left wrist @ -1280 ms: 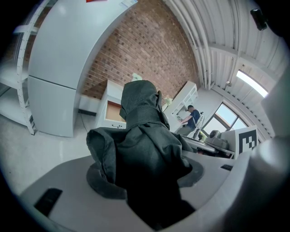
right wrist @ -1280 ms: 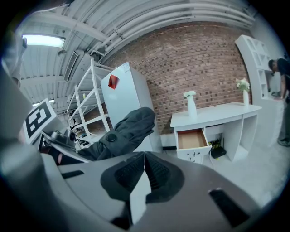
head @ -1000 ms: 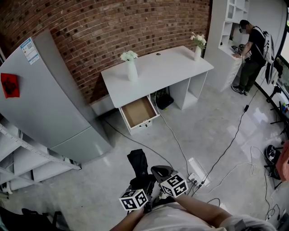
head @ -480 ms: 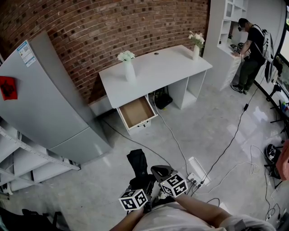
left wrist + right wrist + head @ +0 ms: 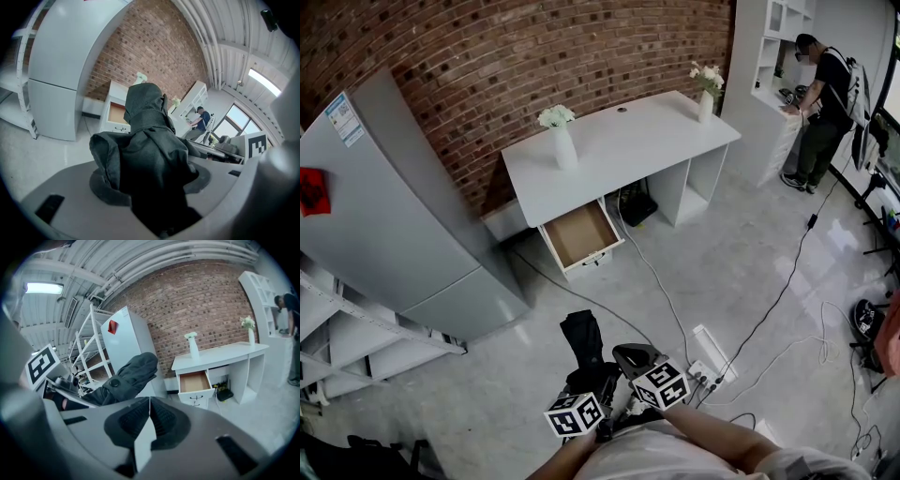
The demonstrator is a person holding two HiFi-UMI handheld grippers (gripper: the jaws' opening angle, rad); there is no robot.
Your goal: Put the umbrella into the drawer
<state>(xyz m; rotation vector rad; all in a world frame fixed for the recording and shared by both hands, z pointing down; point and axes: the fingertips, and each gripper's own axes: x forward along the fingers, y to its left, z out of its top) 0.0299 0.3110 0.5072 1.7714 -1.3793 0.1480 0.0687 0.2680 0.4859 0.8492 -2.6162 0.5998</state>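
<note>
A folded black umbrella (image 5: 584,342) sticks forward out of my left gripper (image 5: 592,377), which is shut on its lower part. In the left gripper view the umbrella (image 5: 147,154) fills the space between the jaws and hides the pads. My right gripper (image 5: 634,359) hangs just to the right of it, jaws shut with nothing between them; from there the umbrella (image 5: 129,376) shows at the left. The open drawer (image 5: 581,234), brown inside, sticks out below the left part of the white desk (image 5: 619,150), well ahead of both grippers. The same drawer (image 5: 193,381) appears in the right gripper view.
A grey fridge (image 5: 403,206) stands at the left, with white shelving (image 5: 356,337) beside it. Cables and a power strip (image 5: 709,361) lie on the floor to the right. Two vases (image 5: 561,141) stand on the desk. A person (image 5: 820,103) stands at the far right.
The desk and drawer have slid a little to the left in the head view as I move along. Both grippers keep the same pose and hold.
</note>
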